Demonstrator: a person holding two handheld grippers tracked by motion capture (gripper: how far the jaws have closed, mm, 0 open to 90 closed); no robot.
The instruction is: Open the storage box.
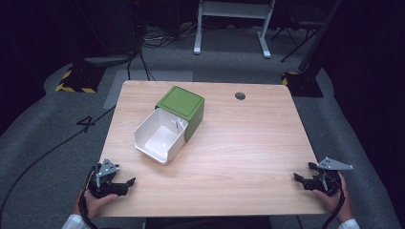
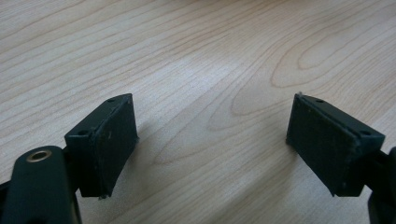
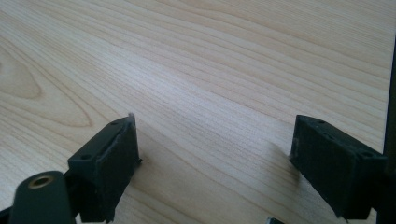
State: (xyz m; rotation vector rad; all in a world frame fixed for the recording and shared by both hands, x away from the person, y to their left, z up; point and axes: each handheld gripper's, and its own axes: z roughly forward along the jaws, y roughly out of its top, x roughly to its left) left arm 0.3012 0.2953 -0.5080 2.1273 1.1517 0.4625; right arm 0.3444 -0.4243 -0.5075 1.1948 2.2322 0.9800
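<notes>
A green box point(image 1: 184, 106) stands on the wooden table point(image 1: 239, 143), left of centre toward the back. A white drawer point(image 1: 160, 137) is pulled out of it toward the near left, and its inside looks empty. My left gripper point(image 1: 130, 182) rests at the table's near left corner, held by a hand, open with nothing between its jaws. Its own view shows the gripper point(image 2: 212, 140) with both pads apart over bare wood. My right gripper point(image 1: 299, 177) lies at the near right edge, also open and empty. In the right gripper view that gripper point(image 3: 215, 161) has its jaws wide apart above the tabletop.
A dark round cable hole point(image 1: 240, 96) sits in the table near the far edge. Beyond the table are a white frame's legs point(image 1: 232, 28), floor cables point(image 1: 143, 43) and black-yellow striped bases point(image 1: 76, 78) on grey carpet.
</notes>
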